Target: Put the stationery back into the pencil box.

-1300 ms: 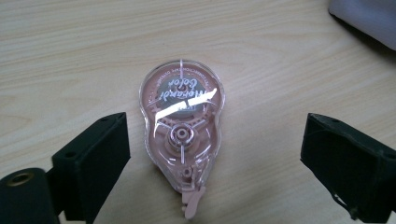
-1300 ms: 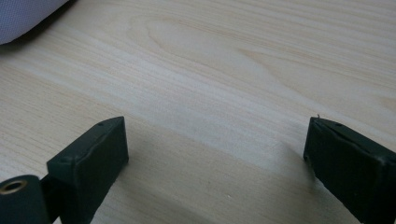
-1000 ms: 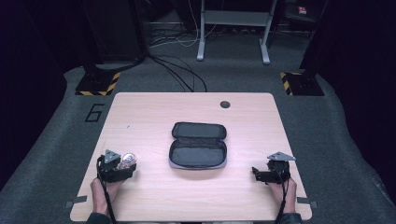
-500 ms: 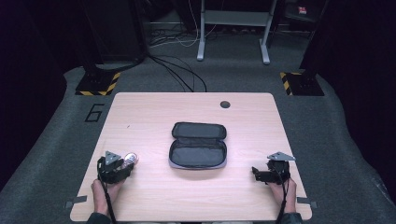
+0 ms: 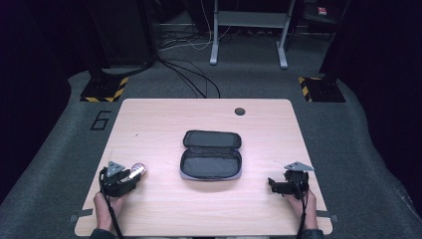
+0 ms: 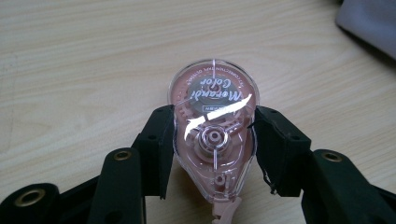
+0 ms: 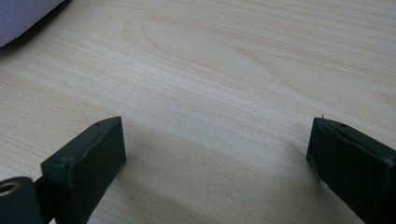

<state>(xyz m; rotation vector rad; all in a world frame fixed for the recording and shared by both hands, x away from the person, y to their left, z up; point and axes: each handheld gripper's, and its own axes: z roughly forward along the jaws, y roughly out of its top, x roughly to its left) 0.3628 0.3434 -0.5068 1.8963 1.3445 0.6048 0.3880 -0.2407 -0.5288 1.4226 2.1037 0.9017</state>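
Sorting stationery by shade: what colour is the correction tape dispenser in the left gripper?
Clear shell over dusty pink insides; the left gripper view shows it best.

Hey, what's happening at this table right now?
A person works two hand-held grippers at a light wooden table. The left gripper has clamped a clear pink correction tape dispenser by its sides near the table's front left. The right gripper rests open over bare wood. An open dark grey zip pouch lies between them.
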